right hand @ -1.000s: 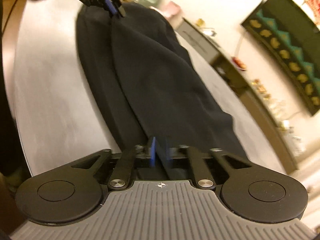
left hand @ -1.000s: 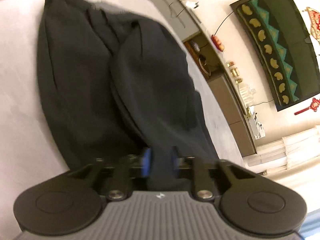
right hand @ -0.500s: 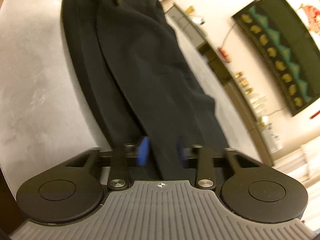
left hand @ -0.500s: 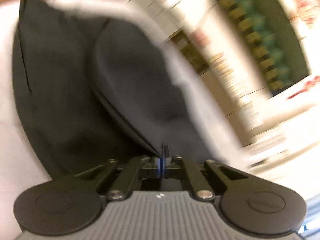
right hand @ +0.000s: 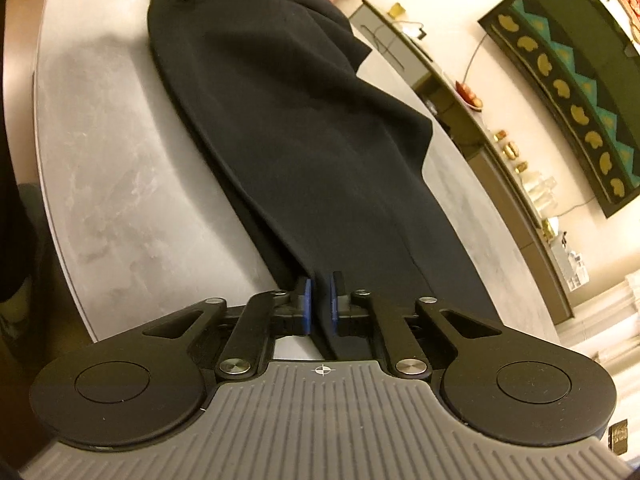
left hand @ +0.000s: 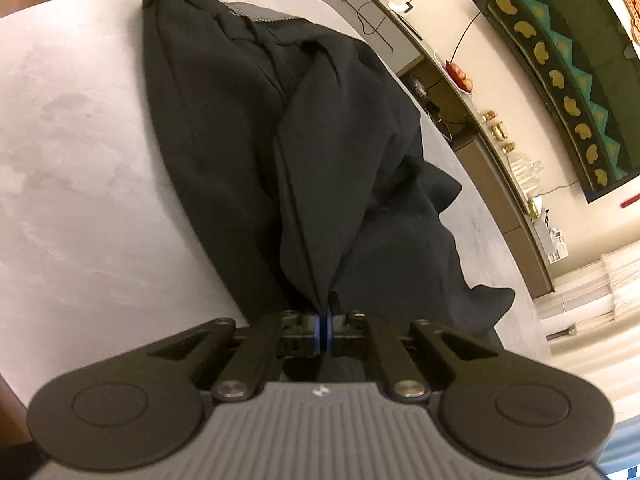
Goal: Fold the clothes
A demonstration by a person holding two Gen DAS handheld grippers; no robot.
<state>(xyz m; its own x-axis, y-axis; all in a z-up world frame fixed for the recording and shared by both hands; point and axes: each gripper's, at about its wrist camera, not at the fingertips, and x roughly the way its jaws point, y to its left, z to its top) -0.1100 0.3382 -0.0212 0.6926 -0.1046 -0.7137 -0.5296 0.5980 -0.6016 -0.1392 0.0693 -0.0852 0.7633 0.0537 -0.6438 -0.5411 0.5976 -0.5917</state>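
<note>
The left hand-held gripper [left hand: 325, 326] and the right hand-held gripper [right hand: 319, 306] each pinch the black trousers [left hand: 248, 128] on the table [left hand: 80, 160].

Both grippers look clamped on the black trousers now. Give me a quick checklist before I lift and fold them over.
1. Left gripper shut on the trousers: ok, fabric bunches into the closed blue pads.
2. Right gripper shut on the trousers: ok, a thicker fold sits clamped between its pads.
3. All layers caught in each grip: cannot tell, the lower layers are hidden under the top one.
4. Trousers lying flat: not ok, the left wrist view shows ridges and a loose flap toward the table edge.
5. Table beside the trousers free for the fold: ok.
6. Far end of the garment: cannot tell, fisheye edge.
</note>
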